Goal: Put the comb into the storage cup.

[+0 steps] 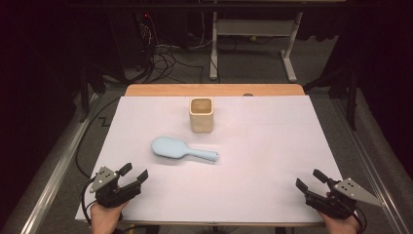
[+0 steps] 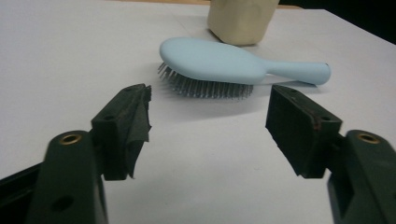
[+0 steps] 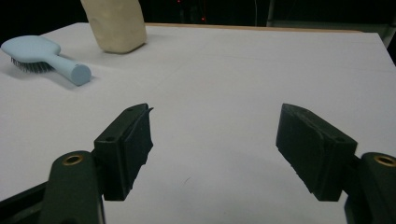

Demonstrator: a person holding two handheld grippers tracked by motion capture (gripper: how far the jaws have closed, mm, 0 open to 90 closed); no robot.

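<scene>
On the white table (image 1: 272,161), a cream cup (image 1: 201,114) stands upright behind a blue hairbrush (image 1: 182,150) laid bristles down. The left gripper (image 1: 134,174) and right gripper (image 1: 311,181) are held apart, empty. Nothing appears begun; reaching for the brush is probably called for.

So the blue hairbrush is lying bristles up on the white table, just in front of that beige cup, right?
Not quite: the hairbrush lies bristles down, its smooth back facing up, as the left gripper view shows. It does lie on the white table, just in front of the beige cup.
</scene>
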